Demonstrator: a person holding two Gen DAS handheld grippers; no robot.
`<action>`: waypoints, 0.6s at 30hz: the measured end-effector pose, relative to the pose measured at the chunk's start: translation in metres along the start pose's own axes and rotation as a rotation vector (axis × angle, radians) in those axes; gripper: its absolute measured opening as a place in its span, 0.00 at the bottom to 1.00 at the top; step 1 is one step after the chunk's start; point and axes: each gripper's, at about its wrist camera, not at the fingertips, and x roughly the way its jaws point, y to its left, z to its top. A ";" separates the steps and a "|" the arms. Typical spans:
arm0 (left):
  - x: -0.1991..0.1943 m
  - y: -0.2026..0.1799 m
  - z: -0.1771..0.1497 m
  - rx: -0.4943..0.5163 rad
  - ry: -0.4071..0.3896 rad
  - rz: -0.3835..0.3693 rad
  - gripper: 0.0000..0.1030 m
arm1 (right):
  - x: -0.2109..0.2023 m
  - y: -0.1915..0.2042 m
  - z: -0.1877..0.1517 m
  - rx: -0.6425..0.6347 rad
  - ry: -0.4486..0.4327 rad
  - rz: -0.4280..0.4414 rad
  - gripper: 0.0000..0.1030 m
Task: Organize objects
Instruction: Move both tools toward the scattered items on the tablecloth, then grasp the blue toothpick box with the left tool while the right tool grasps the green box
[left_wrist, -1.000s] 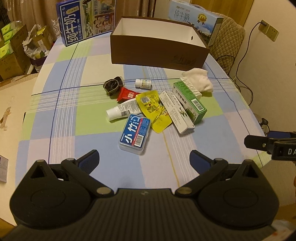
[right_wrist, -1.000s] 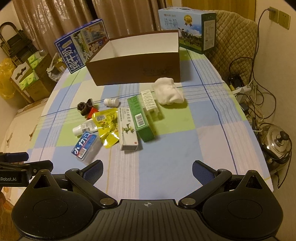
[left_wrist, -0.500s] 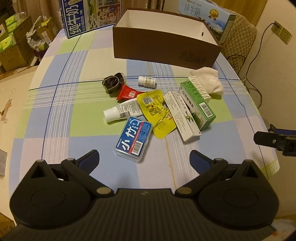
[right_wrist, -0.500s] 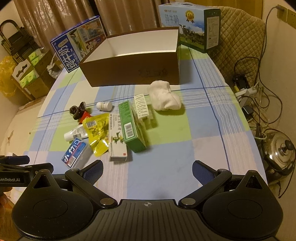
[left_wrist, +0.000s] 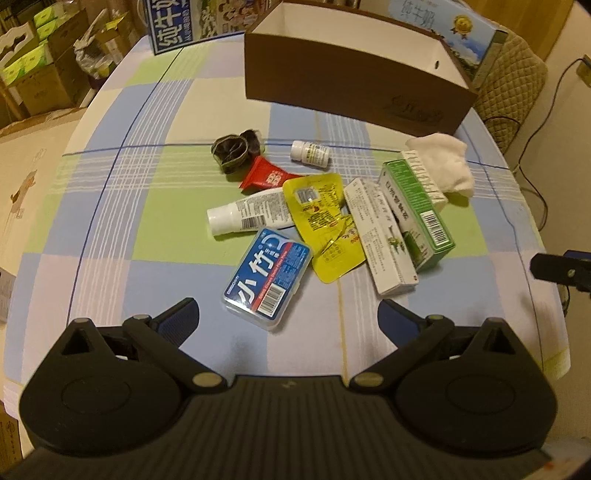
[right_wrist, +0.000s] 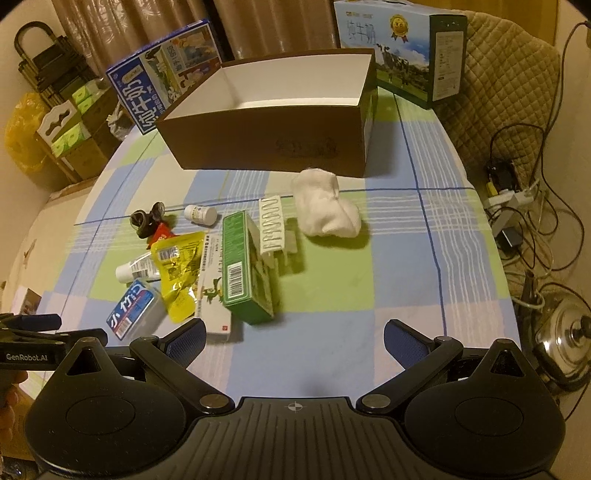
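Two claws hovered above the near edge of the checked-cloth table (left_wrist: 110, 206), each spread wide and holding nothing: the left claw (left_wrist: 288, 319) and the right claw (right_wrist: 293, 339). Straight ahead of the left claw, just beyond its fingertips, lay the blue-labelled clear plastic floss case (left_wrist: 267, 271), flat, its long axis running away and slightly to the right. Further ahead and to the right sat the crumpled yellow foil pouch (left_wrist: 325, 221), the long white carton (left_wrist: 380, 236) and the green rectangular carton (left_wrist: 417, 210), the two cartons side by side and both pointing away toward the far left. Beyond the case a white squeeze tube (left_wrist: 245, 216) lay crosswise, cap to the left, with a red sachet (left_wrist: 264, 177), a dark coiled band (left_wrist: 234, 147) and a small white pill bottle (left_wrist: 310, 153) behind it. A white folded sock (right_wrist: 327, 208) rested ahead of the right claw, close to the open brown cardboard box (right_wrist: 273, 147), which looked empty. The scatter likely awaited sorting into that box, and the wide jaws suggested a first pick was being lined up.
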 end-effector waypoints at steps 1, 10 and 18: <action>0.002 0.001 0.000 -0.001 0.003 0.002 0.96 | 0.001 -0.002 0.001 -0.001 0.001 0.003 0.98; 0.039 0.011 0.000 0.110 0.032 0.003 0.89 | 0.014 -0.010 0.005 0.070 0.011 -0.008 0.98; 0.080 0.014 0.016 0.247 0.081 -0.028 0.86 | 0.013 -0.011 -0.003 0.190 0.000 -0.069 0.98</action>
